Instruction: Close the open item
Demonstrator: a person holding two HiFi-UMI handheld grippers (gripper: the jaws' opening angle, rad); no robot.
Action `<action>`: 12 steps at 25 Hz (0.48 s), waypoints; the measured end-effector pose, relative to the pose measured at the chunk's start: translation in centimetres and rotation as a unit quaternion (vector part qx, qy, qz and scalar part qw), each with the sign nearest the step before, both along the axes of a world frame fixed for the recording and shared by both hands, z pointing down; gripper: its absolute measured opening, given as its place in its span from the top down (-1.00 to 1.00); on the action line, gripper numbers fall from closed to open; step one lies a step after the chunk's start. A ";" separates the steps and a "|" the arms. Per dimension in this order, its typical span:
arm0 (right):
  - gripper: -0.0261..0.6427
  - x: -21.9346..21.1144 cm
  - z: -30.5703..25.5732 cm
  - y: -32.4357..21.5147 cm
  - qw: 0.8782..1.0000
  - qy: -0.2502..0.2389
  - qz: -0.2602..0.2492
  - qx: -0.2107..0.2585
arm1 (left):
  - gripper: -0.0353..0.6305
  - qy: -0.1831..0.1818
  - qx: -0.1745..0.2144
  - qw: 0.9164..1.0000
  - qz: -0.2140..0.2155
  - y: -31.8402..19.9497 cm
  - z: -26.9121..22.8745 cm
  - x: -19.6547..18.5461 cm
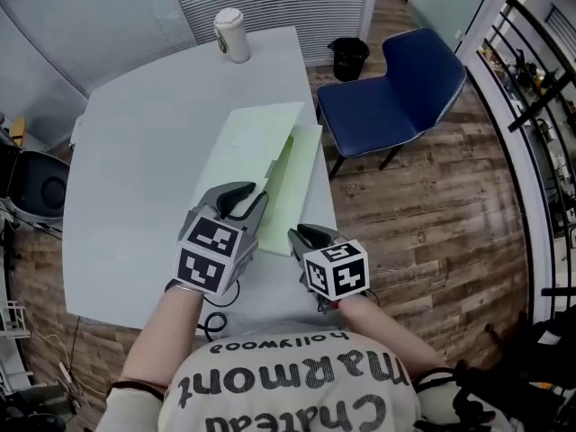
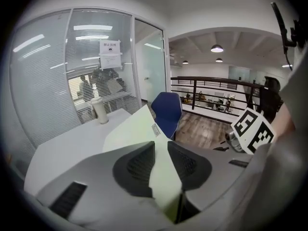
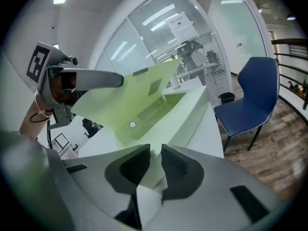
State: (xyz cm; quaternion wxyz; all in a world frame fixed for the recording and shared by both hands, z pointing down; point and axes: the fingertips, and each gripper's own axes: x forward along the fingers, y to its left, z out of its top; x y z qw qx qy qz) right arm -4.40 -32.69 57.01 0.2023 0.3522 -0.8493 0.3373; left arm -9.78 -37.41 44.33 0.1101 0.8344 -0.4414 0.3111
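Note:
A pale green flat case lies open on the white table. Its lid is raised and tilted; its base lies flat by the table's right edge. My left gripper reaches to the lid's near edge. In the left gripper view the lid slants across the gap of my left gripper, and the pads stand apart from it. My right gripper is at the base's near right corner, and in the right gripper view it is shut on the base's pale edge.
A white lidded cup stands at the table's far end. A blue chair and a black bin stand on the wooden floor to the right. A black cable hangs by the near table edge.

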 end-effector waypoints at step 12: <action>0.71 -0.7 -0.6 0.4 1.000 -0.004 -0.006 0.010 | 0.61 -0.056 -0.043 0.997 0.016 0.7 5.1 2.7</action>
